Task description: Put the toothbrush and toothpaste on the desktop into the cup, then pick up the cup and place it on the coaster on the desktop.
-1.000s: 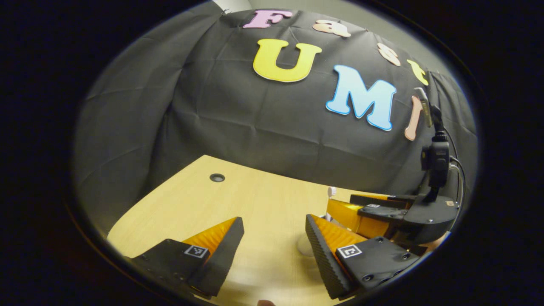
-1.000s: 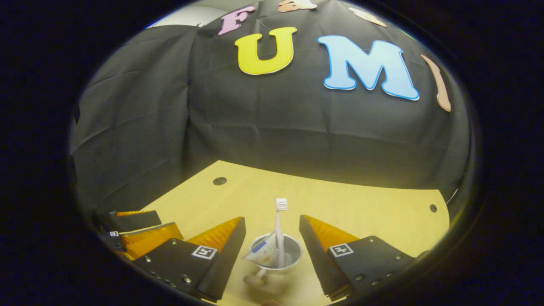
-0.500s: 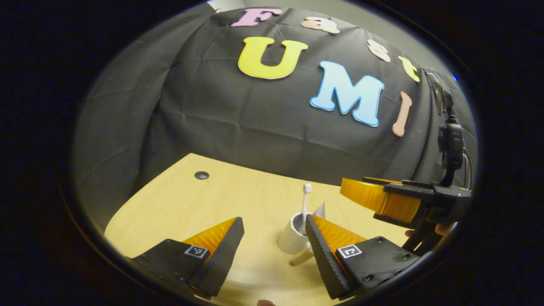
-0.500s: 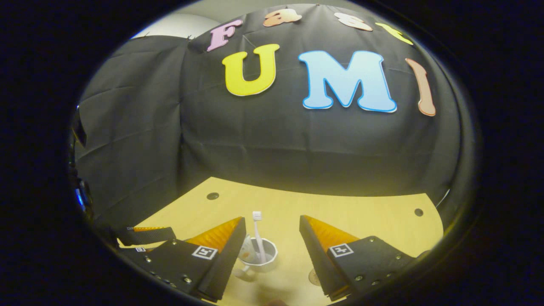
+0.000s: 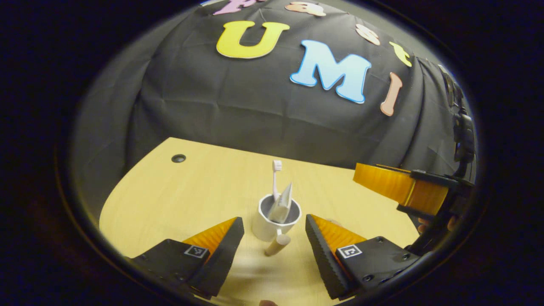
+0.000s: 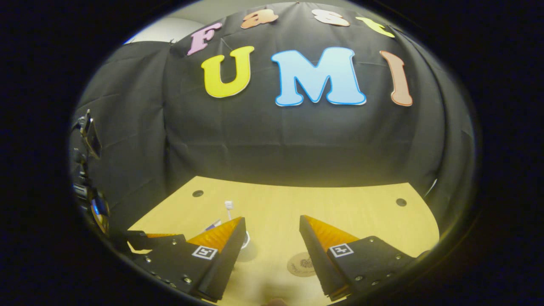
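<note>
The cup [image 5: 272, 220] stands upright on the worktop [image 5: 191, 199], just beyond my left gripper [image 5: 274, 238], whose fingers are spread wide with nothing between them. The cup's handle [image 5: 277, 245] points back toward me, into the gap between those fingers. Inside the cup the toothbrush [image 5: 276, 176] stands nearly vertical, head up and handle down, its long axis running straight up from the cup. The toothpaste [image 5: 282, 202] leans beside the brush, flat crimped end up, tilted a little to the right of it.

From the left gripper view I also see my right gripper [image 5: 399, 189] to the right of the cup and well apart from it, raised above the worktop, with a bit of my hand [image 5: 437, 224] under it.

The right gripper view sees the cup from another side: its rim [image 6: 245, 240] peeks out beside my own left-hand finger [image 6: 221, 238], with the toothbrush head [image 6: 229, 205] rising above that finger and a corner of the toothpaste [image 6: 214, 223] beside it. My right gripper [image 6: 272, 244] is wide apart too and holds nothing. This view shows the coaster [image 6: 301, 264], a round disc lying flat to the right of the cup, partly under my right-hand finger. The cup is not on the coaster. My left gripper [image 6: 148, 236] sits low, left of the cup.
</note>
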Demonstrator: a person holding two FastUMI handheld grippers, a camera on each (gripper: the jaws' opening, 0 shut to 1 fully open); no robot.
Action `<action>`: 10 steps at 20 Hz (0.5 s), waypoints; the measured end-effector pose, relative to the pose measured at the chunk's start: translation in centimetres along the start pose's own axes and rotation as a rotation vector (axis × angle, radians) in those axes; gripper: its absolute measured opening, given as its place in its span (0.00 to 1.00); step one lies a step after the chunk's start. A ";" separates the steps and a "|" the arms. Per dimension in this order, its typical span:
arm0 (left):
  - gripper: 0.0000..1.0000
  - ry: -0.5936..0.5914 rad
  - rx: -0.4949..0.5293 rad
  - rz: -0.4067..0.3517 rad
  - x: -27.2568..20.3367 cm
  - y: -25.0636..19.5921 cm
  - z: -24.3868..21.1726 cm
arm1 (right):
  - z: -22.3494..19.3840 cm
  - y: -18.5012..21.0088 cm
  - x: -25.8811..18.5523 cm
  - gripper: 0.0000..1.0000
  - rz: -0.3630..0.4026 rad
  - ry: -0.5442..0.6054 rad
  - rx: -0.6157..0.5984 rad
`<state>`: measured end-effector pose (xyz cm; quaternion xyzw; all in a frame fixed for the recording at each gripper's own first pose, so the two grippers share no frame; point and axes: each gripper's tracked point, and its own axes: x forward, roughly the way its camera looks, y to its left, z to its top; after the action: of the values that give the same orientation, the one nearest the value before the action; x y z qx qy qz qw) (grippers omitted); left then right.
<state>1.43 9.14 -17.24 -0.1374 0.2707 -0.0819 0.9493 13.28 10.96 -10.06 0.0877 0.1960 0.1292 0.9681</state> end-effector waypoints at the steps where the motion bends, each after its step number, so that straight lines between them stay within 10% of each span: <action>1: 0.96 0.028 0.005 -0.007 0.8 -0.4 -0.5 | -0.3 -0.6 -0.1 0.80 -0.007 0.012 0.008; 10: 0.94 0.258 0.083 0.056 5.4 0.2 -5.2 | -3.9 -4.9 -0.2 0.80 -0.066 0.104 0.078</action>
<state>3.20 6.96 -24.19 -0.0786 0.3905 -0.0835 0.9134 12.58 6.74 -14.65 0.1119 0.2539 0.0941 0.9561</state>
